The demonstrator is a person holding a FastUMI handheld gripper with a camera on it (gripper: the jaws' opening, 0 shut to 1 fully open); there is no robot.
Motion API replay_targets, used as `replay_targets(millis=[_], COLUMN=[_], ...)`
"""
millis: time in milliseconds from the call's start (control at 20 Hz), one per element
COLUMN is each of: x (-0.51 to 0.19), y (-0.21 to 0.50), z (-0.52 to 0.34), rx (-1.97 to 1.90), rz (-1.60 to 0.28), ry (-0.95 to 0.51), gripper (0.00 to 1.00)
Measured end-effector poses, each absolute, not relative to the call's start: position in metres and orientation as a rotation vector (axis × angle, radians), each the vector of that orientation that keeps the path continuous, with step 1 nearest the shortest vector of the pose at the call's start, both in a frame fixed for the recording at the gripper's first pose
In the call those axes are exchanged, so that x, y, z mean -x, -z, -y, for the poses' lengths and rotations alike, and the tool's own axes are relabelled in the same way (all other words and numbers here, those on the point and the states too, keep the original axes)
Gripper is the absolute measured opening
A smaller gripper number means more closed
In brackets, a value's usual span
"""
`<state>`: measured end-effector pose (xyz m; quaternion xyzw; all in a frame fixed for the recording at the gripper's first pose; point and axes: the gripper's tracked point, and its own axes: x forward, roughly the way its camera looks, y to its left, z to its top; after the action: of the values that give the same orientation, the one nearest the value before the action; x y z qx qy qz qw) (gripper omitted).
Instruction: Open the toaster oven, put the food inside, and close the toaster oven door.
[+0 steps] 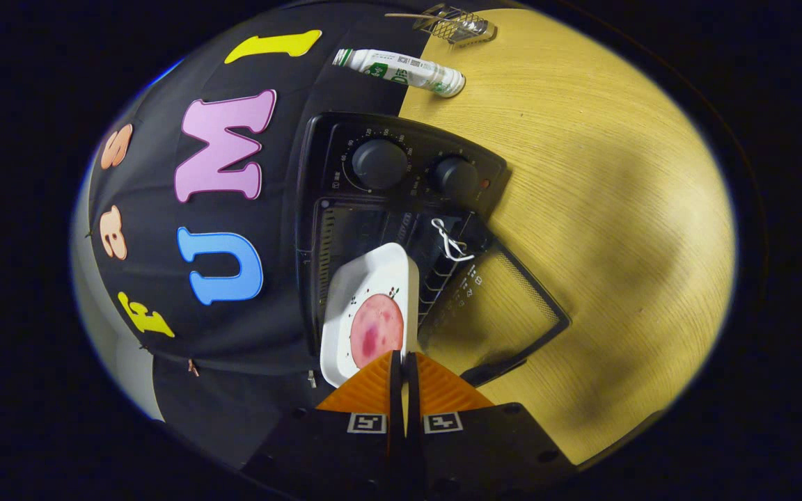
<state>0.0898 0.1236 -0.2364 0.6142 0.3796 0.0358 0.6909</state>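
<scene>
The gripper [404,362] has its two fingers pressed close together on the near edge of a white tray [366,292]. It looks like they are pinching that rim. On the tray sits the food [376,330], a round pink slice, just ahead of the fingertips. The tray is long, and its long way points straight out from the gripper toward the toaster oven [394,209]. The far end of the tray is already past the open mouth of the oven, and the near end, with the food on it, is not in yet. The oven door [512,306] is open and lies flat on the desk [617,209], off to one side of the tray. A white loop of string [448,240] hangs by the door's top. Two dark knobs [380,163] sit beyond the mouth. So the oven is right ahead, in line with the tray, and I think the next move is a straight push forward to slide the tray all the way in. After that the door needs shutting. A white tube [401,69] lies far off on the desk.
</scene>
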Motion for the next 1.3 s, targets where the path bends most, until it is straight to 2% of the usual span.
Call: replay_targets(millis=[450,800,900,1050,1150,1250,1300], x=[-0.159,-0.171,-0.165,-0.149,-0.134,-0.121,-0.112], y=[0.256,0.269,0.264,0.248,0.240,0.235,0.232], z=[-0.132,-0.144,-0.150,-0.158,-0.169,-0.172,-0.172], rx=[-1.447,-1.428,-1.423,-1.349,-1.332,-1.284,-1.252], rz=[-0.751,-0.743,-0.749,-0.723,-0.741,-0.750,-0.739], ry=[0.056,0.130,0.108,0.049,-0.005,-0.035,-0.044], gripper=[0.05,0.05,0.12,0.33,0.85,0.85,0.88])
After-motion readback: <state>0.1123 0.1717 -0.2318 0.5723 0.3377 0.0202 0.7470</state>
